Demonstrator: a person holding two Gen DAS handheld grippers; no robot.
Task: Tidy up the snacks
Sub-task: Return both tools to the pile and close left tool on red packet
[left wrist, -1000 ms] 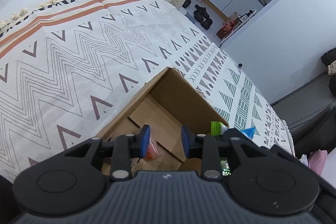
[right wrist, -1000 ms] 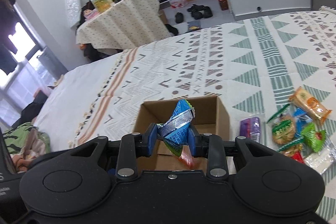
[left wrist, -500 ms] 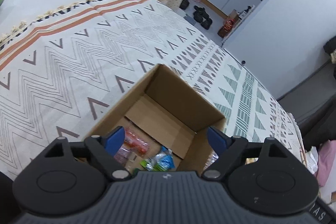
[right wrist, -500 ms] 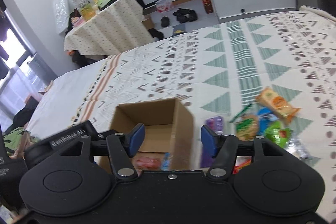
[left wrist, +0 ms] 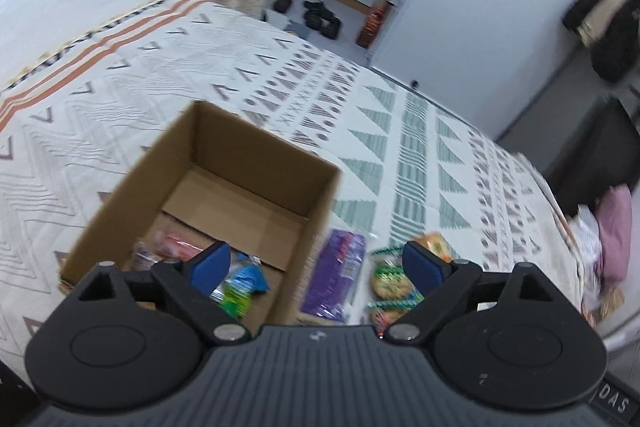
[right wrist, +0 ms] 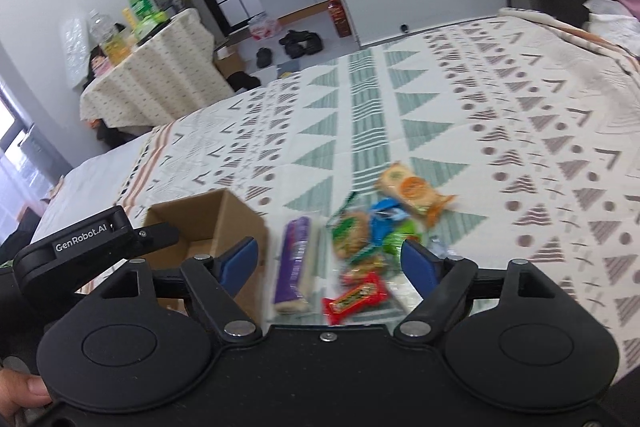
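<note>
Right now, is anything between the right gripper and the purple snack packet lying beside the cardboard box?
Nothing visible. The right gripper, open and empty after its jaws have just been opening, looks straight down at the purple packet on the patterned blanket. The cardboard box sits to the packet's left, other snacks to its right.

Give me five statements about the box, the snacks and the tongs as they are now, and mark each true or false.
1. The box stands open on the patterned cloth. True.
2. The box holds no snacks. False: a blue-green packet and a red one lie inside.
3. The purple packet lies outside the box, beside it. True.
4. The right tongs grip a red bar. False: they are open, and the red bar lies on the cloth.
5. The left tongs are open and hold nothing. True.
</note>
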